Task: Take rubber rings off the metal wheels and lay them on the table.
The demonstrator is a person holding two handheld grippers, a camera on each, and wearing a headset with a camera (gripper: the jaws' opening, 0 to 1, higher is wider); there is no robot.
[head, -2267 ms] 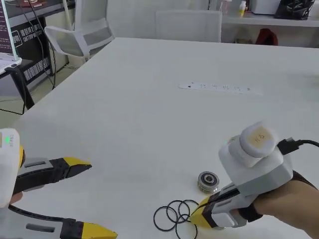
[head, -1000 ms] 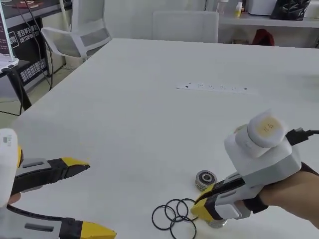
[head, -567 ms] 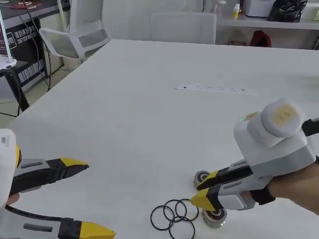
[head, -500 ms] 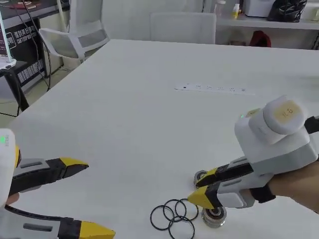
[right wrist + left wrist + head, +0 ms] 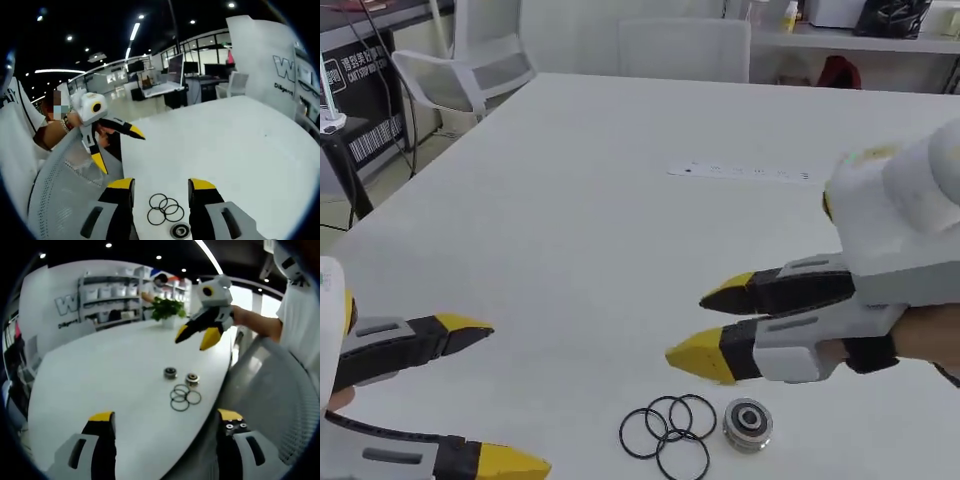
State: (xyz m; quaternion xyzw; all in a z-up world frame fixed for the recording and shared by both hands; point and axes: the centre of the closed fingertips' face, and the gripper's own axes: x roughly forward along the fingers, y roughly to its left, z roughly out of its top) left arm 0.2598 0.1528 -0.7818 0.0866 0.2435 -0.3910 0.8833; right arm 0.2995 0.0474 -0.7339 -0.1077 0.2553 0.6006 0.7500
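White tabletop (image 5: pixel 570 200), smooth and matte. Four thin black rubber rings (image 5: pixel 665 432) lie flat on it near the front edge, plain round hoops in a loose overlapping cluster. Just beside them, to the right in the head view, sits a metal wheel (image 5: pixel 747 423): a short silvery disc with a dark round bearing at its centre. Whether it touches the nearest ring, cannot tell. The left gripper view shows a second wheel (image 5: pixel 170 372) of the same look, a little apart from the first and farther from the rings. The right tool (image 5: pixel 688 325) hangs above rings and wheel, clear of the tabletop, with a white blocky body; its black jaws with pointed yellow tips are parted and hold nothing. The left tool (image 5: pixel 515 400) sits low at the near left, well apart from the rings, jaws spread wide with nothing between them. Farther back on the tabletop lies a long flat white power strip (image 5: pixel 740 172). A white mesh-backed chair (image 5: pixel 470 60) stands past the far left corner.
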